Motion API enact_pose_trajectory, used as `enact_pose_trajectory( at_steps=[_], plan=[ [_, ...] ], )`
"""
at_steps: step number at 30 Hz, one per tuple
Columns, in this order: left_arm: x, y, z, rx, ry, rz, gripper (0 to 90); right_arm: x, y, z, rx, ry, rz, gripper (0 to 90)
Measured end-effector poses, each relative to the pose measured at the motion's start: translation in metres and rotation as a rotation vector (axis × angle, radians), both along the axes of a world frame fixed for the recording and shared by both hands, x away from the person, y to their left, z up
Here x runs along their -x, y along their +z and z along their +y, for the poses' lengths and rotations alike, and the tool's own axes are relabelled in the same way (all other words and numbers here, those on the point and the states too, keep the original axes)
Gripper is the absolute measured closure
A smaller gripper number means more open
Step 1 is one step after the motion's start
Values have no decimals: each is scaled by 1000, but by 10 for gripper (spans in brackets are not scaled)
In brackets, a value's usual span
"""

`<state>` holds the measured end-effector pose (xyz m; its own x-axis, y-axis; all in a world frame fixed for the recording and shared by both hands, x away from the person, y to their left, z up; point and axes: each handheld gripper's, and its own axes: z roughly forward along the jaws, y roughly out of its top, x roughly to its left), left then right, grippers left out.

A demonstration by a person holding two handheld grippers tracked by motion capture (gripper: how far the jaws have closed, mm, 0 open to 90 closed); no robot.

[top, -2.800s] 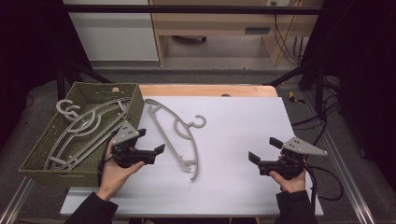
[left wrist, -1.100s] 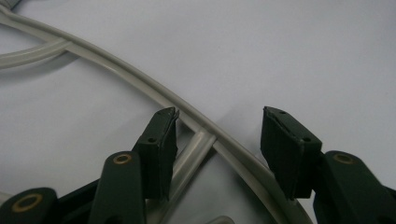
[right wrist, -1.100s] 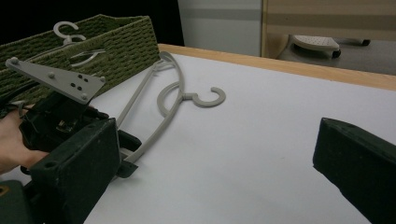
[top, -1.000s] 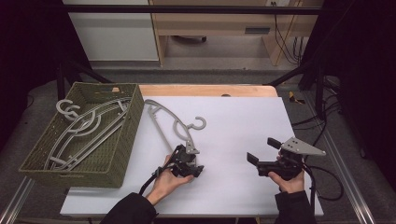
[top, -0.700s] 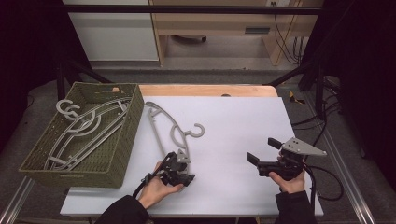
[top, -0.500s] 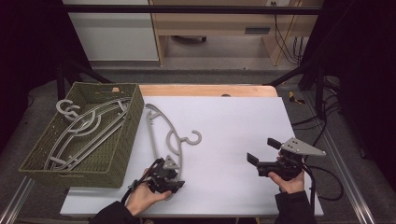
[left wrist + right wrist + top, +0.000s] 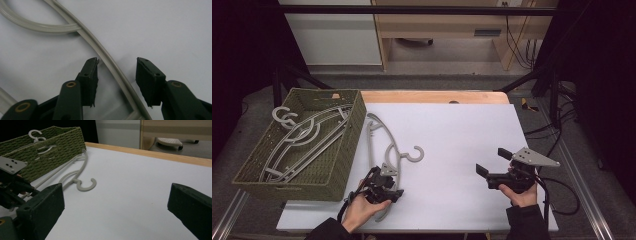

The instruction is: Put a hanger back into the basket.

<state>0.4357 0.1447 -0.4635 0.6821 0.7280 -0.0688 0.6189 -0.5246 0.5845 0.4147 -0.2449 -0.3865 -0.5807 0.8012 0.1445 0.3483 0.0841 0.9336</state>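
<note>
Left claw (image 7: 117,82) stood part open, jaws just reopening astride grey hanger (image 7: 384,150) arm, pads clear. Hanger judged light, stiff, slick; take mid-arm. Right claw (image 7: 493,167) open, empty.

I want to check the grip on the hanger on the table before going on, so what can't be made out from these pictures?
- High view: the left hand-held gripper and its hand cover the near end of the hanger, hiding the jaws' contact.
- Left gripper view: the hanger bar lies between open jaws; the frame's edges cut off the rest.
- High view: how many hangers lie in the basket is unclear; they overlap.
</note>
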Motion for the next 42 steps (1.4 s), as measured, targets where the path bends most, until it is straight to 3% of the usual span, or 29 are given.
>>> enact_pose_trajectory(
  at_steps=[3, 8, 15, 19, 23, 26, 30, 36, 39, 42],
  plan=[
    [1, 0, -1, -17, 10, -4, 604, 0, 0, 0, 0, -3, -2, 12],
    [3, 2, -3, -36, 10, 0, 650, 0, 0, 1, 1, 3, 0, 12],
    [7, 10, -3, -23, -45, -4, 772, 0, 0, 0, 1, 1, -2, 12],
    [10, 9, -4, -30, -34, -17, 766, 0, 0, 1, 2, 3, -1, 12],
    [12, 2, -3, -38, -26, 14, 618, 0, 1, -1, 0, -1, -4, 11],
    [13, 2, -2, -21, -10, 25, 608, 1, 1, -1, -5, 2, -4, 12],
    [13, 2, -6, -53, -12, 22, 657, 1, 1, 0, -4, 1, -3, 12],
    [9, 2, -3, -46, -48, 21, 735, 0, 1, 1, 0, 2, -4, 12],
    [8, 1, -3, -40, -70, -1, 803, -1, 0, 2, 3, 4, 3, 12],
    [7, 2, -4, -48, -130, -10, 820, 0, 0, 2, 3, 7, 2, 11]
  ],
)
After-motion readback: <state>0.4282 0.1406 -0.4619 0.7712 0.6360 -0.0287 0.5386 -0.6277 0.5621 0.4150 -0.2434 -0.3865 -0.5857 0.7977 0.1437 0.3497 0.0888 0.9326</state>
